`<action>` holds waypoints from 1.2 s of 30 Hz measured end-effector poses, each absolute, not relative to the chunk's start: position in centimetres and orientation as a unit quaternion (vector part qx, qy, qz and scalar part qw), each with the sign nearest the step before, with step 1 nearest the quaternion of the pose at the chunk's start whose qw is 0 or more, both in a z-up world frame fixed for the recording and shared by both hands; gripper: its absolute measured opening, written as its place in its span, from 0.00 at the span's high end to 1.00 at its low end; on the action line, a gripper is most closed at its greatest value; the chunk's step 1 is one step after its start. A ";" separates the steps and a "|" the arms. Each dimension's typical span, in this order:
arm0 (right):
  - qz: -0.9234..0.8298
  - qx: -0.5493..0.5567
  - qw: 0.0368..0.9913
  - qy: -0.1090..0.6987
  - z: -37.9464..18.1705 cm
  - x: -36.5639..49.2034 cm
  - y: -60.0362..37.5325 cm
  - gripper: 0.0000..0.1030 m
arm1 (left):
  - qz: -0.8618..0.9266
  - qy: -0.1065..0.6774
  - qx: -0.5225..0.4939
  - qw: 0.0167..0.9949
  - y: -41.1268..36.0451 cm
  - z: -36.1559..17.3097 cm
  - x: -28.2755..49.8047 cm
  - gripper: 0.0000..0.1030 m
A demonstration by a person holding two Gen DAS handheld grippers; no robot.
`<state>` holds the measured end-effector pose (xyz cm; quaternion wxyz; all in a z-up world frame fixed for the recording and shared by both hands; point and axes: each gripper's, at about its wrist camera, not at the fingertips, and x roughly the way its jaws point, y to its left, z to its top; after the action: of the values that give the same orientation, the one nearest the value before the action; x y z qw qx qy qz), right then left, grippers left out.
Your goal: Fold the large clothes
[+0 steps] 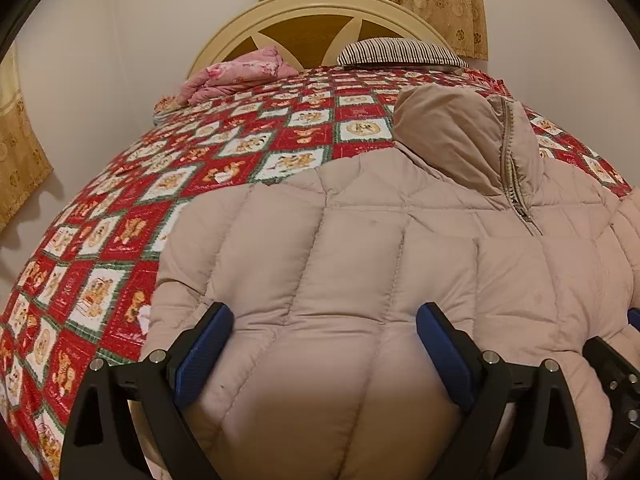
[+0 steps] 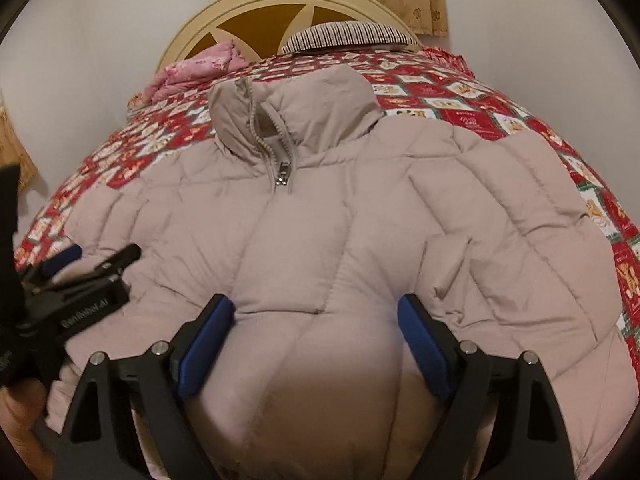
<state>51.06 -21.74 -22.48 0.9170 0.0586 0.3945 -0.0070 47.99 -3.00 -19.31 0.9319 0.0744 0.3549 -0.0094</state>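
Hovering both tools over the puffer jacket point(image 2: 340, 240) lying on the quilt point(image 1: 100, 240), you're keeping left gripper point(image 1: 324, 316) and right gripper point(image 2: 316, 308) spread at six o'clock; thick padding may be slipping out when pinched.

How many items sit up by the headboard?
2: a pink folded blanket at the left and a striped pillow at the right, both against the headboard. The jacket may hide more.
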 end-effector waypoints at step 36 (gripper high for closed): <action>-0.043 -0.002 0.910 0.411 -23.3 52.2 -20.0 0.12 | 0.008 0.415 0.061 0.908 -1.2 -20.6 51.3 0.01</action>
<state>52.20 -19.98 -23.34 0.9105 -0.0019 0.4113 -0.0434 51.31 -1.17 -20.59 0.9079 0.0609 0.4146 0.0081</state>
